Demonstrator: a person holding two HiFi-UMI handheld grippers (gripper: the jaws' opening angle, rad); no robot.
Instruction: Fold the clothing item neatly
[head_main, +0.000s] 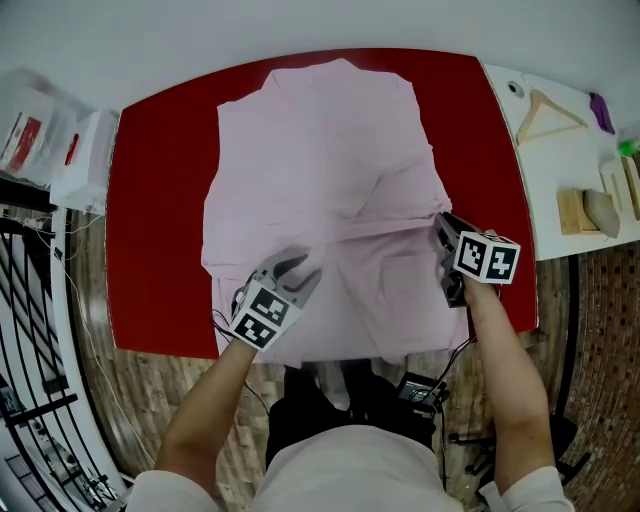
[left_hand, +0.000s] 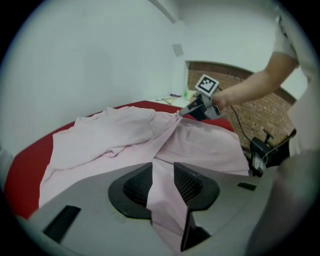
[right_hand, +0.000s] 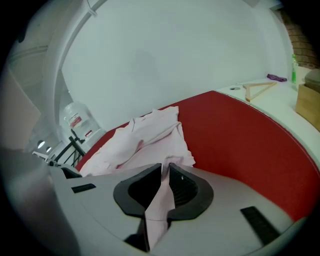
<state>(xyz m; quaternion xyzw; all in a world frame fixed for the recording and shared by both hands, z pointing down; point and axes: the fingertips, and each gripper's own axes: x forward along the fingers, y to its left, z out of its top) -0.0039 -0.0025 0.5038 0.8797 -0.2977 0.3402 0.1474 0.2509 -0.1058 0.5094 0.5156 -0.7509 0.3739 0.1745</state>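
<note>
A pale pink shirt (head_main: 320, 170) lies spread and rumpled on the red table (head_main: 150, 200), its near hem hanging over the front edge. My left gripper (head_main: 292, 268) rests on the shirt's near left part. Its jaws stand apart, and a ridge of the cloth (left_hand: 162, 200) runs loosely between them. My right gripper (head_main: 440, 225) is at the shirt's right edge, shut on a pinch of the fabric (right_hand: 161, 200). A taut fold runs across the shirt from that pinch toward the left gripper. In the left gripper view the right gripper (left_hand: 187, 111) shows at the far end of this fold.
A white side table at the right carries a wooden hanger (head_main: 548, 115), wooden blocks (head_main: 585, 210), a green bottle (head_main: 628, 147) and a purple item (head_main: 600, 110). Plastic bags (head_main: 50, 140) and a black rack (head_main: 30, 300) stand left. A black box with cables (head_main: 420, 390) sits below the front edge.
</note>
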